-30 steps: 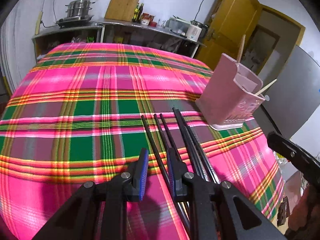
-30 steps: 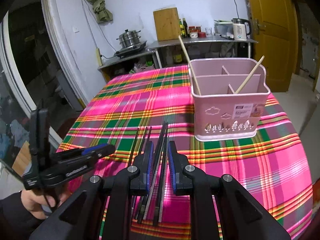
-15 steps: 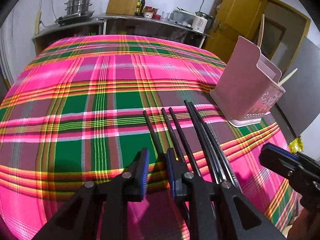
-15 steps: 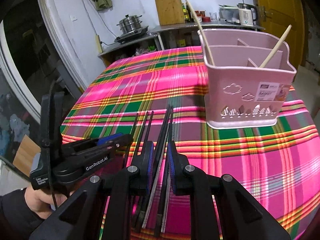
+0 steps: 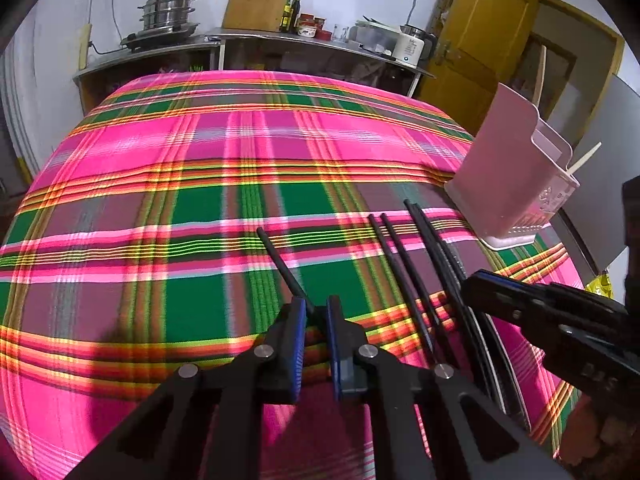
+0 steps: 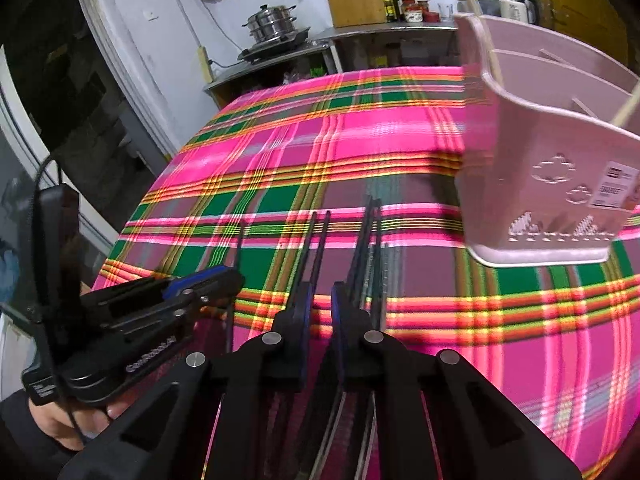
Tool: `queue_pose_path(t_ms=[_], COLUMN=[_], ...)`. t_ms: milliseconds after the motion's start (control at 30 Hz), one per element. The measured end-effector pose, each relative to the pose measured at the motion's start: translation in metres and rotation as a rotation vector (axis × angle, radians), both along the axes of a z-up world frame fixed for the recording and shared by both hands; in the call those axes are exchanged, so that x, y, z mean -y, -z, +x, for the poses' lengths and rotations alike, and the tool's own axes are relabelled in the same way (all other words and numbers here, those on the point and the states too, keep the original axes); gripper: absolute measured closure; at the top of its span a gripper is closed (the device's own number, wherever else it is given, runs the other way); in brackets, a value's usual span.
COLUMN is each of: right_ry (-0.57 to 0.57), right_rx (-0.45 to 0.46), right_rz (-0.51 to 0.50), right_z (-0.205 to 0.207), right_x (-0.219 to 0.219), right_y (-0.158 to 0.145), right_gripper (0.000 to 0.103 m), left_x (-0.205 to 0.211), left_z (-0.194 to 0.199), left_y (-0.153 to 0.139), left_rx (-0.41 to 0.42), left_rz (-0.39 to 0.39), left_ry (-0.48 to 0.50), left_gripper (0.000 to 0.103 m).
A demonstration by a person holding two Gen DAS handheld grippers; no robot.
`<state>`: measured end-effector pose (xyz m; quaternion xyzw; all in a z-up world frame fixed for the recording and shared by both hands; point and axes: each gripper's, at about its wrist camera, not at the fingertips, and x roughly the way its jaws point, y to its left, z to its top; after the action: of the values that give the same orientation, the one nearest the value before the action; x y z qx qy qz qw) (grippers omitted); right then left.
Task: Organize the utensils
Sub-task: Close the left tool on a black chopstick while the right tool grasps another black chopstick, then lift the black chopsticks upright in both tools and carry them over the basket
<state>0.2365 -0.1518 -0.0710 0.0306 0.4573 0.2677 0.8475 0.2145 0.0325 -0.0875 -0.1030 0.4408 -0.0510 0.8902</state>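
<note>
While our left gripper pinches a single black chopstick between its blue-padded fingers, that stick points up and away toward eleven o'clock over the pink, green and yellow plaid tablecloth. Its jaws stand nearly closed, with only the thin stick filling the gap. At two o'clock from that grip, the remaining black chopsticks lie side by side on the cloth, well apart from the held one. Our right gripper hangs low over this bundle, its fingers a narrow gap apart; we cannot tell whether they grip anything, since the sticks pass beneath and beside them. In the right wrist view the bundle runs toward twelve o'clock, two thinner sticks just left of a thicker cluster. At one to two o'clock stands the pink plastic utensil caddy with inner dividers and cut-out cloud shapes, near the chopstick tips but not touching them. Two pale wooden chopsticks lean inside its compartments. At nine o'clock in that view the left gripper shows, held in our hand.
</note>
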Motion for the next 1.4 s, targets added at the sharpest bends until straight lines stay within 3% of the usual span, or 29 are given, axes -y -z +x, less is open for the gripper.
queue_pose_path(t_ms=[533,733,1033,1233,1400], right_ry=[-0.018,-0.021,-0.025,-0.021,-0.009], right_rx=[-0.049,-0.044,-0.045,-0.051,-0.019], right_rz=[-0.068,-0.096,-0.128,-0.116,-0.079], right_z=[0.022,0.028,0.034,0.034,0.029], right_x=[-0.026,-0.032,-0.039,-0.037,-0.028], right_y=[0.020,0.021,0.022,0.017,-0.002], right_gripper=[0.093,0.094,0.096,0.097,0.097], left_x=[-0.015,-0.012,0.004,-0.002,0.000], left_z=[0.009,0.021,0.028,0.027,0.018], left_y=[0.003,0.002,0.000,-0.003,-0.028], left_rx=[-0.052,-0.063,-0.061,-0.066,-0.017], left_rz=[-0.137,-0.122,0.011,-0.045,-0.058], left_ry=[-0.098,-0.118,-0.096,-0.080,-0.044], left_gripper=[0.092,0.092,0.093,0.097,0.098])
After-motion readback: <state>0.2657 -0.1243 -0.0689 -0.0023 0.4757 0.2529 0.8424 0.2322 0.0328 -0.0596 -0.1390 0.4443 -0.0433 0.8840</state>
